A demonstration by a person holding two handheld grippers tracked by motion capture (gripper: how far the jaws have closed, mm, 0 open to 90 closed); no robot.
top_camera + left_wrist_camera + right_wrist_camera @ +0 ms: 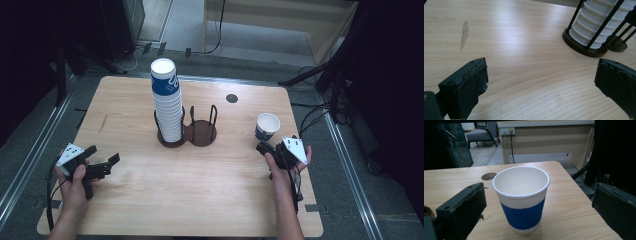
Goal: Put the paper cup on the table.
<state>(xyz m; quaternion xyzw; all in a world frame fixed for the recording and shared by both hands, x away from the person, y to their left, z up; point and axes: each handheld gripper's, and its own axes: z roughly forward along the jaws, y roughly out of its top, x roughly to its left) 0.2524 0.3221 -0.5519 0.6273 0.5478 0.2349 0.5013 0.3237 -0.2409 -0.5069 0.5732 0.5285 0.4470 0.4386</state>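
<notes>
Paper cup [521,200], blue-banded and upright, stands on the tabletop [150,195] right of the cup holder [189,134]. We see our right tongs [536,207] released, their jaws spread on either side of the cup without touching it. Left of the holder, with its tall cup stack [167,102], our left tongs [105,167] hover released.

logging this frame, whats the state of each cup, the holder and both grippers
single cup: upright, empty, standing between the right gripper's fingers, not gripped
cup stack: upright in the holder's left ring
holder: right ring empty
left gripper: open, empty
right gripper: open
</notes>
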